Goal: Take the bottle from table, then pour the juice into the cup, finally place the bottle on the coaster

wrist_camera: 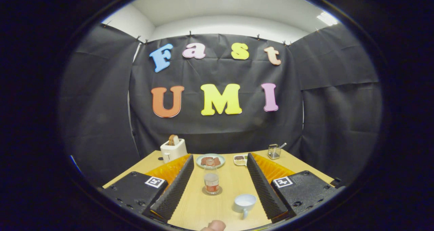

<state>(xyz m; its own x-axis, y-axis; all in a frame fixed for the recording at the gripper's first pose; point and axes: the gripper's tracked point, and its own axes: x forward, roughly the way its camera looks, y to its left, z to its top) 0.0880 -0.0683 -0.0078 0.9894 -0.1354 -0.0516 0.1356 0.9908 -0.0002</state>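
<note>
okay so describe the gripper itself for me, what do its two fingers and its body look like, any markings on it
The gripper has two long fingers whose inner faces are ribbed, sawtooth-like pads. Each finger mounts on a black block with screw holes, and each block carries a square black-and-white marker tag. No cables are visible. The fingers stand wide open.

The gripper (220, 176) is a two-finger tool whose fingers (174, 190) are long, wedge-shaped bars, each lined on its inner face with fine sawtooth ridges. The two bars stand wide apart, with nothing pressed between them. Each finger sits on a blocky black carriage (135, 192) with rounded corners and recessed screw holes along its edges. On top of each carriage sits a square fiducial marker (155, 182) — white field, black pattern. A fingertip (214, 226) of the person shows between the carriages.
</note>
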